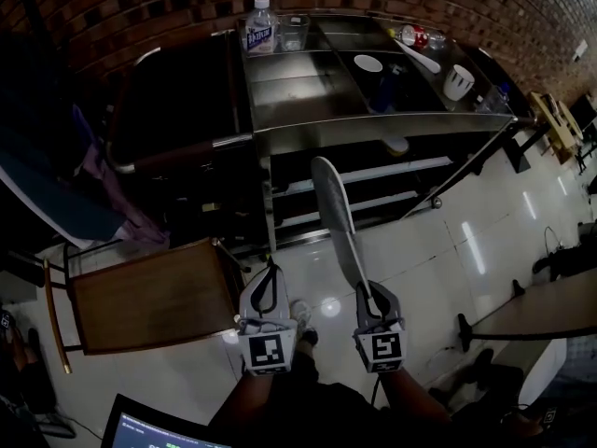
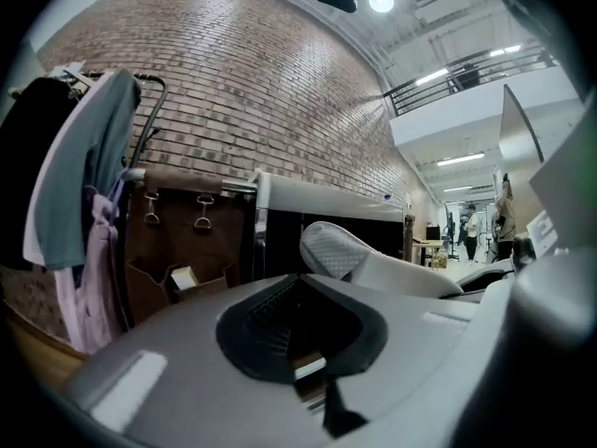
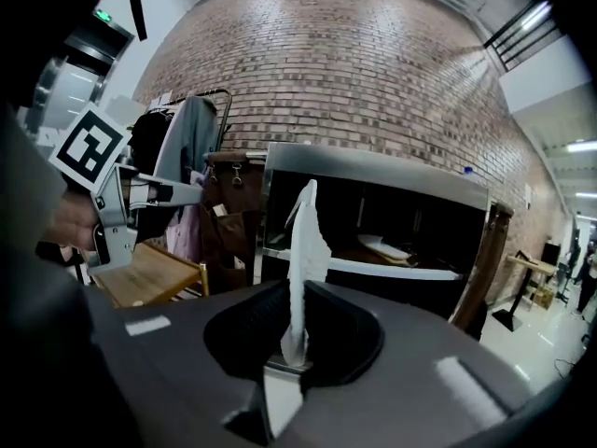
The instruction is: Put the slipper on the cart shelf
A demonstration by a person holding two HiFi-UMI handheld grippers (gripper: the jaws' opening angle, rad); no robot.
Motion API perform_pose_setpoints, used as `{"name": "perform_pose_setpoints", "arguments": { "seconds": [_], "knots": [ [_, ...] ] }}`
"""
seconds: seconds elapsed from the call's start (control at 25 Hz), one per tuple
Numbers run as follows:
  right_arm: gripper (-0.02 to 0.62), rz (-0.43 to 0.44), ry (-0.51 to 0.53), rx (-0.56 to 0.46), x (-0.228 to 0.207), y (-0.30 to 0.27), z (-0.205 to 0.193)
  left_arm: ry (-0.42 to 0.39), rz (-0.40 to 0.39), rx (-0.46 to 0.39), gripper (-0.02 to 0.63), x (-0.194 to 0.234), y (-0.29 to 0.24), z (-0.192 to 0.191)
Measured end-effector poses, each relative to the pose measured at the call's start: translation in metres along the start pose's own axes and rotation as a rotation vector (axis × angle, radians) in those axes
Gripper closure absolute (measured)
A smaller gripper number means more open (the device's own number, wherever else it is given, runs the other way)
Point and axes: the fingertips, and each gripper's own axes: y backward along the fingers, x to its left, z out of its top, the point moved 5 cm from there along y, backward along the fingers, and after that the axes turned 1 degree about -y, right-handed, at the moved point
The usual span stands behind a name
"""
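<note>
Where the brick wall meets the floor stands one steel cart, the largest thing here. Its top holds two bottles, a clear one upright at the left rear corner and a red-labelled one lying on its side at the rear right. Also on the top are one clear tumbler just beside the upright bottle, two white cups and one white ladle. On the shelf below lies a pale flat thing, perhaps a second slipper, though it is too dim to be sure. Left of the cart one clothes rail carries several garments, and one wooden chair stands in front of it with nothing on its seat.

There is one slipper in plain sight, grey-white and in the air in front of the cart, apart from it. It is turned on edge with its far end toward the lower shelves.

The right gripper has its jaws clamped on the slipper's near end, and in the right gripper view the slipper rises thin and upright from between them. The left gripper is just beside it at the same height. Its jaws are closed together with nothing between them, and it touches neither slipper nor cart.
</note>
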Motion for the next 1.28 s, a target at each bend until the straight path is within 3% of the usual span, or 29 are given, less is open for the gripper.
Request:
{"name": "perform_pose_setpoints", "arguments": {
  "seconds": [0.16, 0.52, 0.92, 1.28],
  "knots": [
    [0.563, 0.015, 0.012, 0.015, -0.031, -0.041, 0.000, 0.009, -0.008, -0.004, 0.589, -0.008, -0.047, -0.005],
    [0.563, 0.103, -0.078, 0.012, -0.056, -0.136, 0.028, -0.015, 0.029, 0.037, 0.590, -0.001, -0.112, -0.011],
    [0.563, 0.146, -0.269, 0.033, -0.065, -0.223, 0.050, -0.027, 0.075, 0.034, 0.589, 0.010, -0.149, 0.004],
    [0.561, 0.176, -0.407, 0.043, -0.061, -0.272, 0.058, 0.023, 0.067, -0.010, 0.590, 0.010, -0.158, 0.017]
  ]
}}
